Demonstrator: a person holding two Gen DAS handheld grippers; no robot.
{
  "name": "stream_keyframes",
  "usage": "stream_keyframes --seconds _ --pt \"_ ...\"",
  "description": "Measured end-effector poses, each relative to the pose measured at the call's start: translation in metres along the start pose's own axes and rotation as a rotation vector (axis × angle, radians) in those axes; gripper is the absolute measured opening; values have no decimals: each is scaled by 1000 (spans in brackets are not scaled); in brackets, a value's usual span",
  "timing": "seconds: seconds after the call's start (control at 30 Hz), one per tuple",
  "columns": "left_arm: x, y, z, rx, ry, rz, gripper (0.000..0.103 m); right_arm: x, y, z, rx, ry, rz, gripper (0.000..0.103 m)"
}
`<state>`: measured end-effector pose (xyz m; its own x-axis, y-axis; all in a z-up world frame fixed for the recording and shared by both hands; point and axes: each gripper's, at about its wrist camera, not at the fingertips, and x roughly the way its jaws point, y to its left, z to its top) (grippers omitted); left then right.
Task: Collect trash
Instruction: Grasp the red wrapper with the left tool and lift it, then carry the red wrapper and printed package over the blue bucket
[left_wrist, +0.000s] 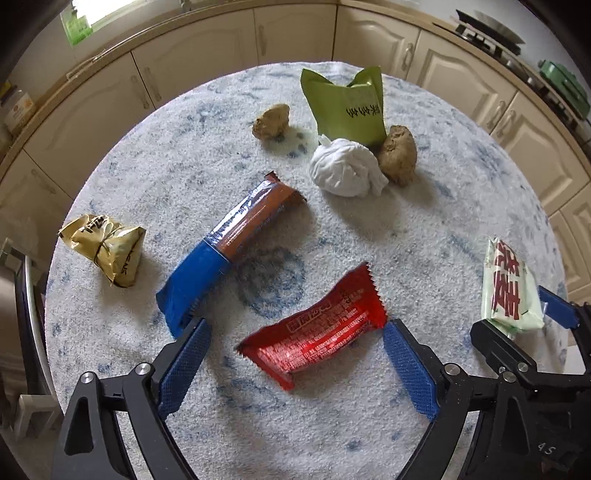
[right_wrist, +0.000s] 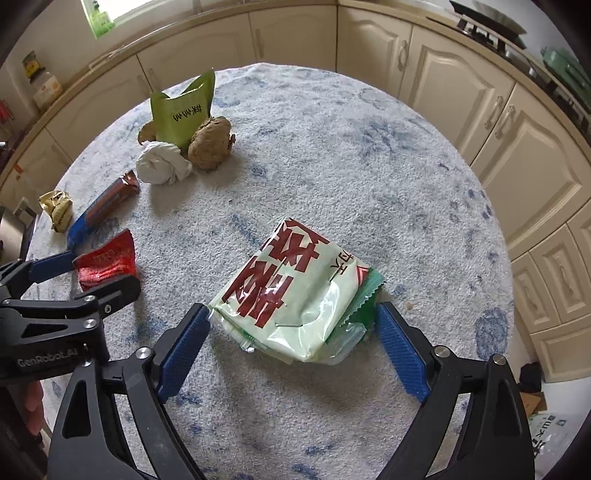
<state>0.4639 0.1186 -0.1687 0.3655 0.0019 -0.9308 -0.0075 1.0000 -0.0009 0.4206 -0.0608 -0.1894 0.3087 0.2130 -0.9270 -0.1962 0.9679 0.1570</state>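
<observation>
A red wrapper (left_wrist: 317, 332) lies flat on the round blue-flecked table (left_wrist: 177, 170), between the blue pads of my left gripper (left_wrist: 293, 328). The jaws stand wide and neither pad presses on it. My right gripper (right_wrist: 291, 308) straddles a pale green packet with red lettering (right_wrist: 295, 291). Its left pad is right at the packet's edge and its right pad beside the packet's green flap, with no squeeze showing. The right gripper's fingers (left_wrist: 554, 302) also show around that packet (left_wrist: 509, 288) at the right edge of the left wrist view.
More litter lies farther back: a blue-and-brown bar wrapper (left_wrist: 229, 243), a crumpled yellow wrapper (left_wrist: 107, 247), a green pouch (left_wrist: 351, 110), a white tissue ball (left_wrist: 343, 170) and two brown lumps (left_wrist: 399, 153). Cream cabinets (right_wrist: 443, 74) ring the table.
</observation>
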Motion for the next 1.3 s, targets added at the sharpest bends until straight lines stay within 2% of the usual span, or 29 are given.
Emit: stream_keyframes --seconds 0.07,0.17,0.23,0.27,0.33,0.37,0.63,0.83,1.03,1.3 --pt "0 2 0 1 -18 -10 82 3 0 2 0 -2 0 100" --pt "-5 0 -5 23 -45 -14 67 8 5 2 -28 -16 -39 103" --pt "-10 -3 -8 32 -54 -19 47 8 6 1 -32 -32 -37 102" --pt "-12 -5 -9 34 -58 -23 42 7 6 0 -34 -36 -35 102" --pt "-14 -5 -10 36 -58 -34 19 3 5 -1 -34 -53 -28 92" --pt "-15 -5 -11 34 -58 -35 17 3 5 -1 -35 -51 -25 91" --pt "-23 -1 -15 21 -43 -41 15 -4 3 -6 -2 -65 -10 87" --pt "-42 -4 -21 24 -76 -34 15 -16 4 -12 -2 -80 11 86" --pt "-61 -16 -34 41 -96 -41 15 -36 -1 -24 7 -111 16 86" --pt "-86 -45 -53 97 -123 -68 15 -72 -27 -51 65 -162 -14 86"
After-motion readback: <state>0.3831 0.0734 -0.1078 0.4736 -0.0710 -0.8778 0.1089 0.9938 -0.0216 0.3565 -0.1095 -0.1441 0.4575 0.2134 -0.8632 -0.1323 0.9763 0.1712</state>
